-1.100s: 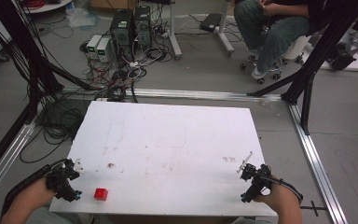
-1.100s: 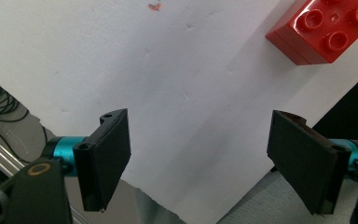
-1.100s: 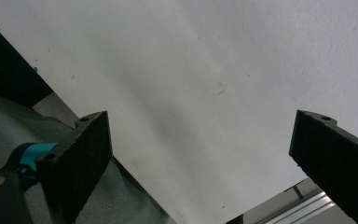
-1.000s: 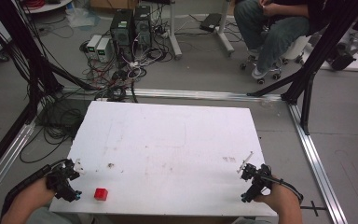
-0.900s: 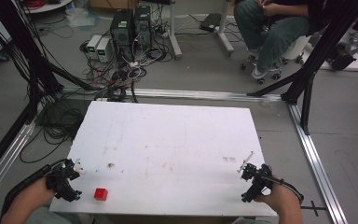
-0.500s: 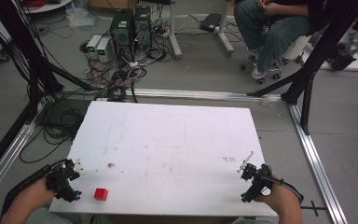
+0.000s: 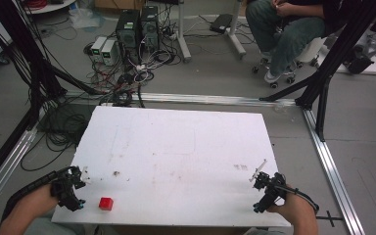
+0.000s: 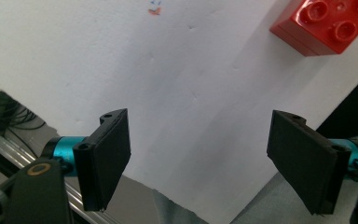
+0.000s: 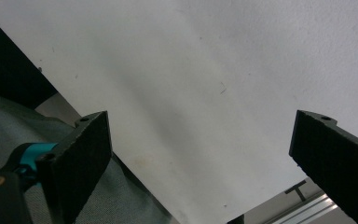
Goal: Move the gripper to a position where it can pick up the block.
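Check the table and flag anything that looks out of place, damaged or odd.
Nothing serious stands out. The white table carries faint scuffs and small stains, with a reddish speck near its left side. The red brick lies alone near the front edge, beside the left gripper. The right gripper hovers open, holding nothing.

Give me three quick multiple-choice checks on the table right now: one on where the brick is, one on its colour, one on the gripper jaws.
1. Where does the brick lie on the white table?
A. near the front edge, close to the left gripper
B. at the far right corner
C. between the right gripper's jaws

2. What colour is the brick?
A. blue
B. red
C. yellow

3. How do the jaws of the left gripper and the right gripper stand?
A. both shut
B. both spread apart, holding nothing
C. left shut on the brick

Answers: 1 A, the high view shows it there; 2 B, its studs are red in the left gripper view; 3 B, bare table shows between both pairs.
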Demonstrator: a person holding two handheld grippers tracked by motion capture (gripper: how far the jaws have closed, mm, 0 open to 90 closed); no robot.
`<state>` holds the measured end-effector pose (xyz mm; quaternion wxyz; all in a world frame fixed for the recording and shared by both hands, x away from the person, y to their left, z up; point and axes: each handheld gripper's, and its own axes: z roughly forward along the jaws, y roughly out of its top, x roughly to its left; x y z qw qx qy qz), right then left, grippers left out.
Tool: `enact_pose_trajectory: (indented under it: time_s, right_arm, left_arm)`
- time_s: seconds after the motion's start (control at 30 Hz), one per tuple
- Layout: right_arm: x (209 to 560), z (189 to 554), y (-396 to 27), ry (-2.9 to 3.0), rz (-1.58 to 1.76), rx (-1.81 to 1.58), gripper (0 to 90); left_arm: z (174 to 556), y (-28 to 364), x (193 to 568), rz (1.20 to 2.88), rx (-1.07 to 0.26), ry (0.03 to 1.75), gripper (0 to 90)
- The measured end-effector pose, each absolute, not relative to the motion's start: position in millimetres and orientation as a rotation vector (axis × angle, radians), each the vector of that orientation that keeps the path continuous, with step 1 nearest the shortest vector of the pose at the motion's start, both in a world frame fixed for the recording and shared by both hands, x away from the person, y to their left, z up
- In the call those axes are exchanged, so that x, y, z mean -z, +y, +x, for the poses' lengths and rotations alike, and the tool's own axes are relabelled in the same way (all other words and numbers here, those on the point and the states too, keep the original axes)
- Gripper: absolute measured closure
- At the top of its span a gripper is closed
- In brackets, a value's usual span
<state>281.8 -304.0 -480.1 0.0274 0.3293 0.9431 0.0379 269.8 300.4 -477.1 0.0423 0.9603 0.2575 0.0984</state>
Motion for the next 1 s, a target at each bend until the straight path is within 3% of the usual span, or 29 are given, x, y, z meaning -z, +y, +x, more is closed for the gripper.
enact_pose_trajectory:
  time_s: [0.63,1.0]
  right_arm:
    - [480,280,-304,2.922,1.012,-0.123,5.1]
    - [479,281,-303,2.919,1.004,-0.122,5.1]
  left_arm:
    - [287,309,479,3.006,-0.253,0.611,21.8]
    - [294,310,475,3.047,-0.225,0.396,23.4]
